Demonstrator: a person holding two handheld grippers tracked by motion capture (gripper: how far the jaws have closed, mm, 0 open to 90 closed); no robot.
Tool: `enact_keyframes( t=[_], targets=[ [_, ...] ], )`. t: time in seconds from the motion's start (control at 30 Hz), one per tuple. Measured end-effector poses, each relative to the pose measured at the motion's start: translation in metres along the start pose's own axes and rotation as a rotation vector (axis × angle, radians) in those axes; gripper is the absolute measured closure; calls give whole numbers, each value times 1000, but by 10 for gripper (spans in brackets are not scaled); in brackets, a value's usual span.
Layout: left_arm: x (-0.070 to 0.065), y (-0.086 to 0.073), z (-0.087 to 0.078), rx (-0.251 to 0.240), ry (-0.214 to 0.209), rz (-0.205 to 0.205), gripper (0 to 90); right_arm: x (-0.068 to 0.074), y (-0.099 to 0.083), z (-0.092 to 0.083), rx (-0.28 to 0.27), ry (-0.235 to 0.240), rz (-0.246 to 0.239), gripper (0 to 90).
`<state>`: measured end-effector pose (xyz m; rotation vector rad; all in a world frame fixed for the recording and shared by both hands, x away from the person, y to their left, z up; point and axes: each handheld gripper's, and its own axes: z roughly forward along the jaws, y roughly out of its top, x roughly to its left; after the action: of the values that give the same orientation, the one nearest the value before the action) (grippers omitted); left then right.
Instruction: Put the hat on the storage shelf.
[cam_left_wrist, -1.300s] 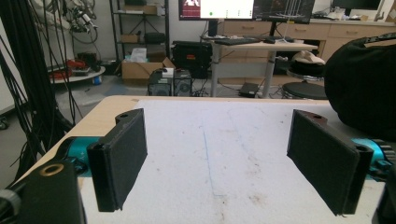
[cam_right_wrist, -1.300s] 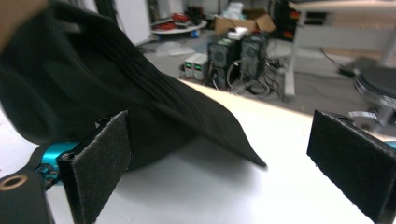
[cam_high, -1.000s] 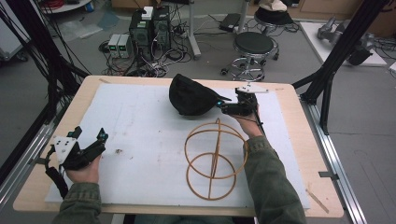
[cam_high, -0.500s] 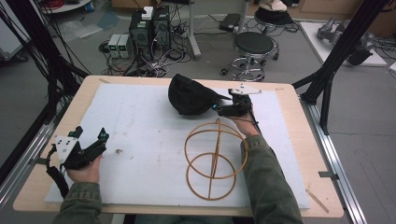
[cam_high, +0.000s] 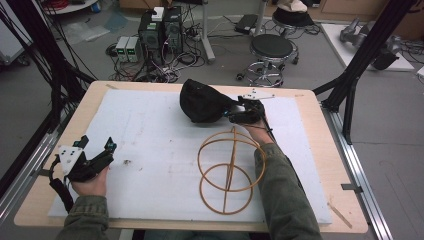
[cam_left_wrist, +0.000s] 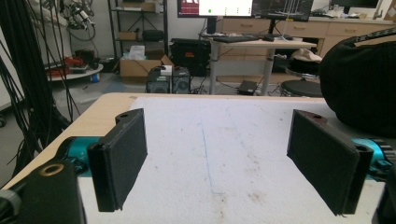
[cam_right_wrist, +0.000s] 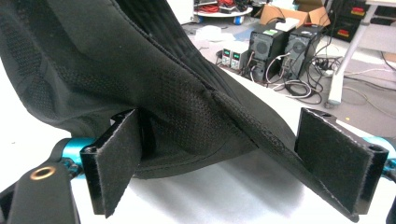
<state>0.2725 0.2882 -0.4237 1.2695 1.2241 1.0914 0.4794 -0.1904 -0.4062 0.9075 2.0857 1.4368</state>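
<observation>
A black cap (cam_high: 202, 100) lies at the far middle of the white foam mat (cam_high: 150, 130). My right gripper (cam_high: 235, 114) reaches in from the cap's right side. In the right gripper view the cap's brim (cam_right_wrist: 140, 84) runs between the two pads, and my right gripper (cam_right_wrist: 229, 135) has just been closing around it. A gap still shows at the right pad (cam_right_wrist: 336, 154). My left gripper (cam_high: 96, 143) rests at the mat's near left, held by a hand. In its own view my left gripper (cam_left_wrist: 219, 135) stands open with nothing between the pads. The cap (cam_left_wrist: 359, 79) sits far to its right.
A wooden ring stand (cam_high: 227, 170) of thin hoops sits on the mat just in front of the right forearm. Black frame posts (cam_high: 360, 60) rise at the table's right and left sides. A stool (cam_high: 270, 50) and electronics stand on the floor beyond the table.
The right hand has edged left toward the cap, bringing its jaws around the brim. The left hand and the ring stand have not moved.
</observation>
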Motion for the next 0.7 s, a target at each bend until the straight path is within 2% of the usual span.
enact_keyframes(
  t=[0.17,0.23,0.43,0.53,0.6,0.7],
  targets=[
    [0,0,0,0,3,0,201,0,1,-1,6,1,4,195],
    [0,0,0,1,2,0,202,1,2,-2,8,10,-12,245],
    [1,0,0,2,2,-2,202,1,6,-7,-10,59,0,490],
    [1,0,0,1,2,-1,202,4,7,-6,-2,57,-17,563],
    [1,0,0,0,2,0,202,5,7,-6,14,38,-37,716],
    [1,0,0,-2,2,-3,203,7,8,-6,10,16,-67,753]
  ],
)
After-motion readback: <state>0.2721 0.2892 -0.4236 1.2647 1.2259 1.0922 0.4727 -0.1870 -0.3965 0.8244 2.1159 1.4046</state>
